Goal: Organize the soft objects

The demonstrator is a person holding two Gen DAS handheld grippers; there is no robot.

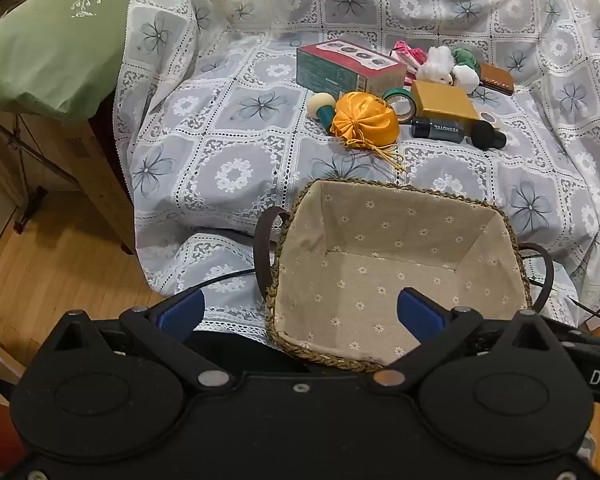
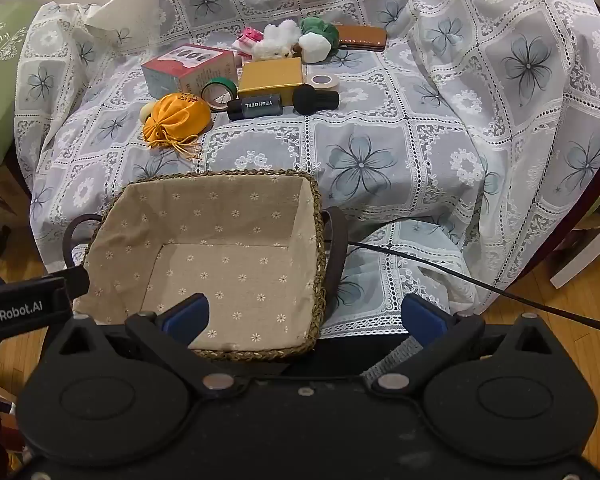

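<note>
Both tools hang above the near edge of the cloth-covered seat [image 2: 380, 128], tilted downward. The left gripper [image 1: 300, 314] is spread wide and carries nothing. The right gripper [image 2: 304, 316] is likewise released and empty.

The lined basket [image 2: 204, 200] sits at the near edge of the cloth, directly ahead of both tools, with nothing inside it. The step in hand appears to be the first pick, not yet begun.

The items lie in a cluster toward the far edge, well apart from the basket. Reading left to right in the right wrist view: a red and green carton [image 2: 188, 68], an orange drawstring pouch [image 2: 178, 120] just in front of it, a roll of green tape [image 2: 219, 90], a dark tube [image 2: 256, 109], a yellow box [image 2: 270, 75], and a black bottle [image 2: 314, 99]. Behind these sit a pink bundle [image 2: 248, 38], a white plush toy [image 2: 274, 44], a green and white plush [image 2: 320, 38], and a brown case [image 2: 360, 38] at the far right.

Only the pouch and the plush pieces look soft; the cartons, tape and bottles should stay where they are. The pouch is puffed and gathered at its neck, with loose cord trailing toward the basket. It is nearest and unobstructed, so it is the sensible first target. Grip the bulging body rather than the cord, and close gently, since satin may slip. The plush toys touch the yellow box; approach from above to avoid dragging it.
</note>
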